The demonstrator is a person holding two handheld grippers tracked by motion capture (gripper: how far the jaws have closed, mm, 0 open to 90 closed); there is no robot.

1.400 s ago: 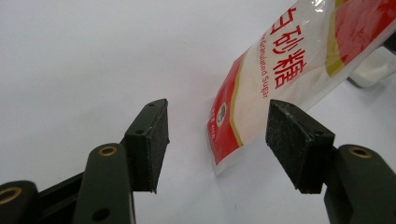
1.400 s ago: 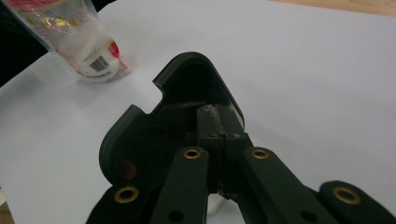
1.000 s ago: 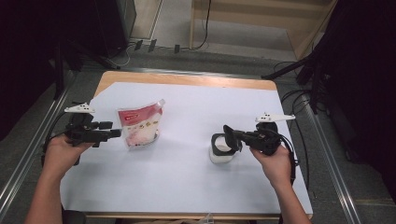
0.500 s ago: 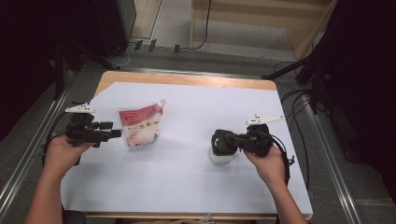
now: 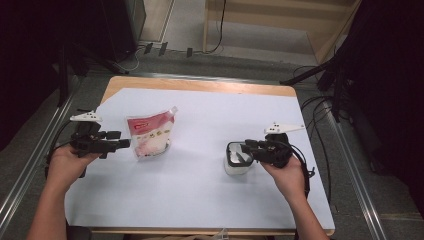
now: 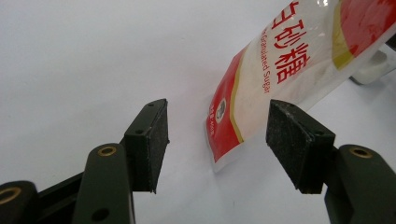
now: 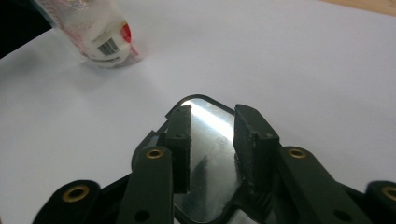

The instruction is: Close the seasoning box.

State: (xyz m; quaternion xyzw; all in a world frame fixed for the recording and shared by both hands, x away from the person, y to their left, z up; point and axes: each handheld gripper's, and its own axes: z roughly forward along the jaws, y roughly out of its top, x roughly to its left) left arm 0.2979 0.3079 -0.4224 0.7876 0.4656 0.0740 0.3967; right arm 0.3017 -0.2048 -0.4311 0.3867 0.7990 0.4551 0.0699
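A red-and-white sugar bag [image 5: 149, 136] lies on the white sheet at the left. My left gripper [image 5: 122, 144] is held level just left of it. Its jaws stand open, with the bag's lower corner [image 6: 224, 140] lying just ahead of the gap and untouched. At the right stands a small white container [image 5: 236, 159] with a black-rimmed clear lid [image 7: 212, 140]. My right gripper [image 5: 245, 147] hovers over that lid. Its jaws have just been opening, and a narrow gap [image 7: 212, 116] now shows between the pads with nothing gripped. The bag [image 7: 93, 32] lies beyond.
The white sheet [image 5: 200, 200] covers a wooden table whose far edge [image 5: 200, 85] shows. Metal rails [image 5: 350, 165] run along both sides, and cables [image 5: 320, 110] lie off the right edge. The bag and the container stand well apart.
My right hand has shifted slightly left, over the container. The left hand and the sugar bag have stayed put.
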